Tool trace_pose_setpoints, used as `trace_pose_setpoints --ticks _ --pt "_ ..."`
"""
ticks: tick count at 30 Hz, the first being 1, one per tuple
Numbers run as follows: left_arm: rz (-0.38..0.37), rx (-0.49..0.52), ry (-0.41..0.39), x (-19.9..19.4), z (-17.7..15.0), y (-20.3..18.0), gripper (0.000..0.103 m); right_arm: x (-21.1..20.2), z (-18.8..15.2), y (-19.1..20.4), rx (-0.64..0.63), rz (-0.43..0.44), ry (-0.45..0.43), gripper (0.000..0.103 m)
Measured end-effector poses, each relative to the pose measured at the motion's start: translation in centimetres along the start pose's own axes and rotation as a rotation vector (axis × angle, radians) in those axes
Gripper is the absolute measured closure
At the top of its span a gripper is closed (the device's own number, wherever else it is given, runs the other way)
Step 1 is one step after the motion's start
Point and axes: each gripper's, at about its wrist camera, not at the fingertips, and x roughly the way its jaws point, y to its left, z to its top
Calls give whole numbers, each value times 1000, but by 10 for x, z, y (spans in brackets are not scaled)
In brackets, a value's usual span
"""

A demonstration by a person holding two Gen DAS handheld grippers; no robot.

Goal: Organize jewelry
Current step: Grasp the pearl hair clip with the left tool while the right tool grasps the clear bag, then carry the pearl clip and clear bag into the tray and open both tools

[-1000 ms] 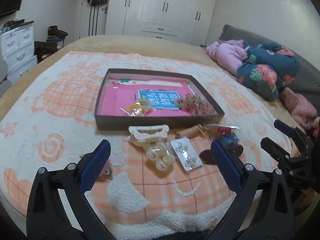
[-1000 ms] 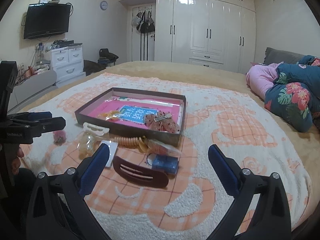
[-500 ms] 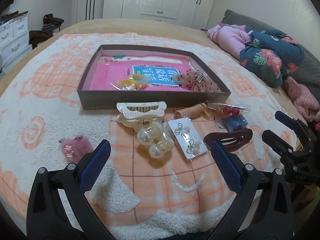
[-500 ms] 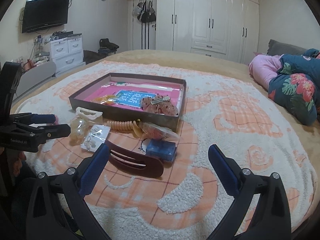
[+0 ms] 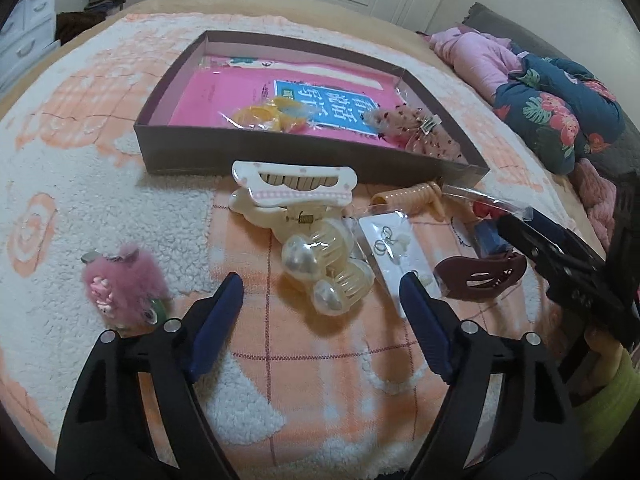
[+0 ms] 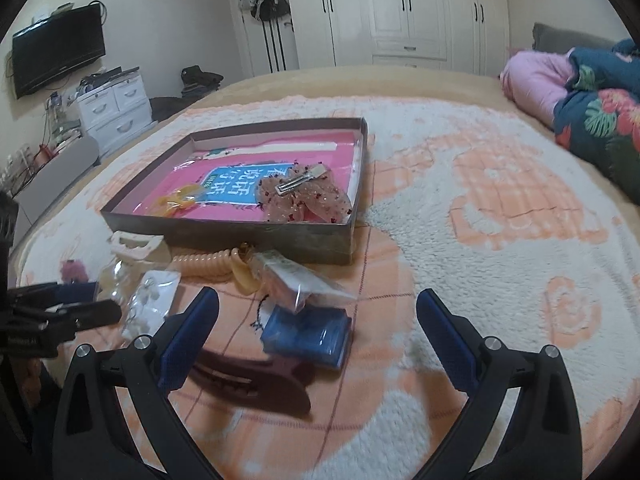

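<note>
Left tongs [image 5: 320,300] closing, nothing gripped, pearl clips [image 5: 324,264] just ahead between the tips. Right tongs [image 6: 316,328] open above blue box [image 6: 306,336], brown clip [image 6: 256,380].

You get even, dim-warm indoor light | soft shadows under items | motion blur smears the blue box [image 6: 306,336] toward 6 o'clock | fisheye bends and vignettes all edges.

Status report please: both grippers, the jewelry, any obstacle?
Left gripper closing, nothing gripped yet. Right gripper open, empty. Pearl clips lie outside box.
</note>
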Motion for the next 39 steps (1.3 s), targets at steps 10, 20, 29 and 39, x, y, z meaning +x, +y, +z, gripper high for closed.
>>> trace_pose_setpoints --ticks 10,20,29,39 --pt "-10 -27 24 10 8 5 49 17 11 0 39 64 30 25" --pt "-54 -52 8 6 8 11 65 8 13 3 16 60 -18 50" --pt "-71 -40 -11 -6 2 7 66 -27 13 1 1 24 -111 53" --pt "-91 13 -50 -23 -1 -10 66 -59 1 -2 -15 -22 -138 54"
